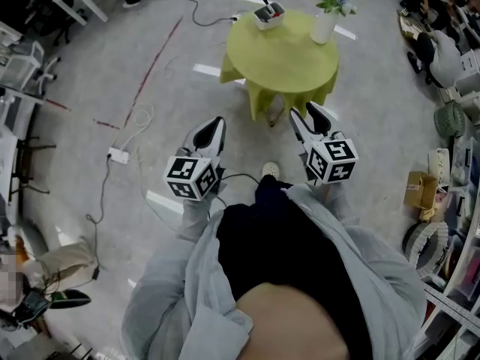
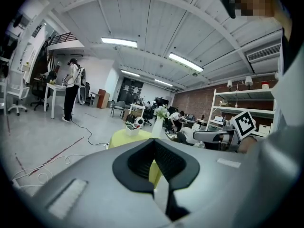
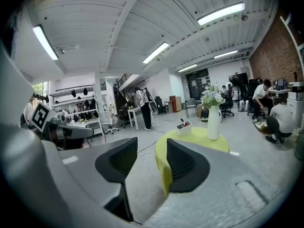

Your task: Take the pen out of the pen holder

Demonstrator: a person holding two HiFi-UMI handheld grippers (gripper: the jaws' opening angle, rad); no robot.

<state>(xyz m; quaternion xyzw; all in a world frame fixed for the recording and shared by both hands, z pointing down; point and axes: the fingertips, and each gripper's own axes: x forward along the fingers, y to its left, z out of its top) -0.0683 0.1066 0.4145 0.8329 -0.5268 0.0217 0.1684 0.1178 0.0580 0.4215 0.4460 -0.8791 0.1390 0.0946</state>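
Note:
A white pen holder [image 1: 268, 15] with pens in it stands at the far edge of a round yellow-green table [image 1: 281, 62], beside a white vase of flowers [image 1: 326, 21]. Both grippers hover over the floor on my side of the table, well short of it. My left gripper [image 1: 217, 124] has its jaws closed together and holds nothing. My right gripper [image 1: 304, 112] is open and empty. The left gripper view shows the holder [image 2: 133, 128] and vase [image 2: 158, 123] far beyond the shut gripper [image 2: 153, 144]. In the right gripper view the holder [image 3: 184, 126] sits past the open gripper [image 3: 151, 152].
Cables and a power strip [image 1: 118, 155] lie on the grey floor to the left. A cardboard box [image 1: 420, 190], a fan and shelves line the right side. A person [image 2: 72, 90] stands by a desk far left; others sit behind the table.

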